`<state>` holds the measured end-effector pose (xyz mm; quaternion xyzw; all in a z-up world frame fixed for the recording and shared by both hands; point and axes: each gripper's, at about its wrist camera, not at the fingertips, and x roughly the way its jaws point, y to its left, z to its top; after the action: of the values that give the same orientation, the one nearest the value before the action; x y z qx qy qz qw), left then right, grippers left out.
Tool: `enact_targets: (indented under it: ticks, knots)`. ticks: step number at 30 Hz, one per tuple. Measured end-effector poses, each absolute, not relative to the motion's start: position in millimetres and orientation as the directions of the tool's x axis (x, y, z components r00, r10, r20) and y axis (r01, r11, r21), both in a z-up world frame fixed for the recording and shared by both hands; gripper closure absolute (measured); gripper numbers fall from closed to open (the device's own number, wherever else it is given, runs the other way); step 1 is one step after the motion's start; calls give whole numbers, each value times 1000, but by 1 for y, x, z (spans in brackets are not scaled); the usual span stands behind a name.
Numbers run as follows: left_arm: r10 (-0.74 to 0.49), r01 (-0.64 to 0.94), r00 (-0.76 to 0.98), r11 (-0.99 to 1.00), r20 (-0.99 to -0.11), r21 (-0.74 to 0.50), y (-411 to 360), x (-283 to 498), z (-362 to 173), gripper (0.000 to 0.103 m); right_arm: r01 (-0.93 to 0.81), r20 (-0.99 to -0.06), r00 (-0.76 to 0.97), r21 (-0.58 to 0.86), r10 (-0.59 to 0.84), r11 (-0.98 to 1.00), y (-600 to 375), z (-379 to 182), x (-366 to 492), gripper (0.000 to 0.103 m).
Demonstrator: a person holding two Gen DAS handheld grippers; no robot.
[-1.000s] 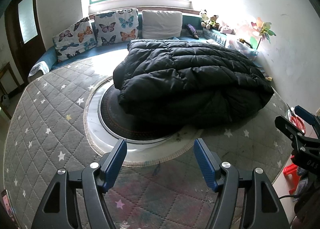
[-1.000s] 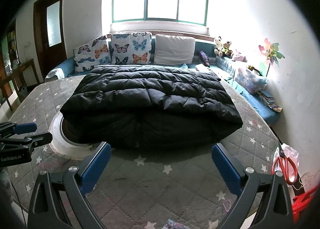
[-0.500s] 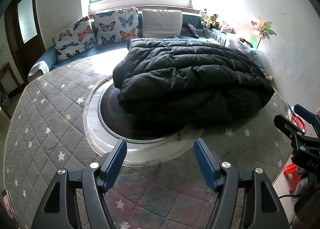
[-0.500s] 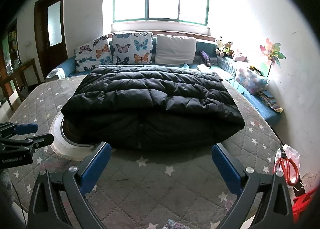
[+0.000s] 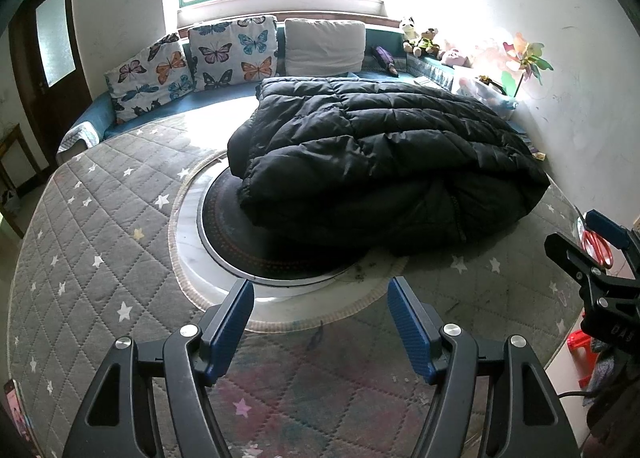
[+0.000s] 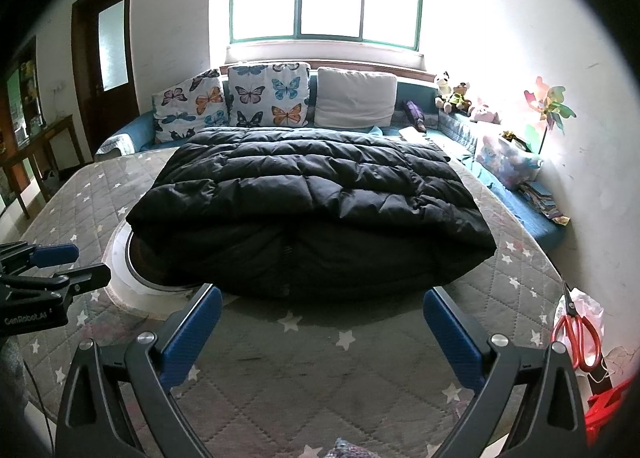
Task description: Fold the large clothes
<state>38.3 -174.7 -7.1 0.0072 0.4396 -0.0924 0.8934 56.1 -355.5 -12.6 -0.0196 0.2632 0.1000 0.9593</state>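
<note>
**Both grippers hang back from the folded coat**

Against the frames from a second ago I see almost no change: the black quilted down coat [image 5: 384,162] lies in the same folded heap, and both of my grippers hold the same stance, with only a slight drift of the right view.

My left gripper [image 5: 320,322] has its blue-padded jaws spread wide with nothing between them; it hovers over the grey star-patterned quilted cover [image 5: 92,242], near its front edge. The coat lies ahead and a little to the right of those jaws, well apart from them, its left end resting on a round dark mat with a white rim [image 5: 240,250]. My right gripper [image 6: 320,322] is likewise spread and holds nothing; from its view the coat [image 6: 312,202] sits straight ahead, its near folded edge just beyond the fingertips without touching them. Each gripper shows at the edge of the other's view.

Behind the coat, two butterfly-print cushions [image 6: 240,102] and a plain white pillow [image 6: 356,98] lean on a teal bench under the window. Soft toys [image 6: 452,94] and a pastel pinwheel [image 6: 550,106] stand to the right, and red-handled scissors [image 6: 576,334] lie at the right edge of the cover. Nothing lies between either pair of jaws and the coat.
</note>
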Motion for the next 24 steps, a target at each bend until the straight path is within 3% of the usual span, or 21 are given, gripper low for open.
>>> enact_targets:
  ticks: [24]
  knots:
    - [-161,171,596,983,-787,-72,-174,37,-7,30,-208,-507,841,17,188,978,-353,-12,55,0]
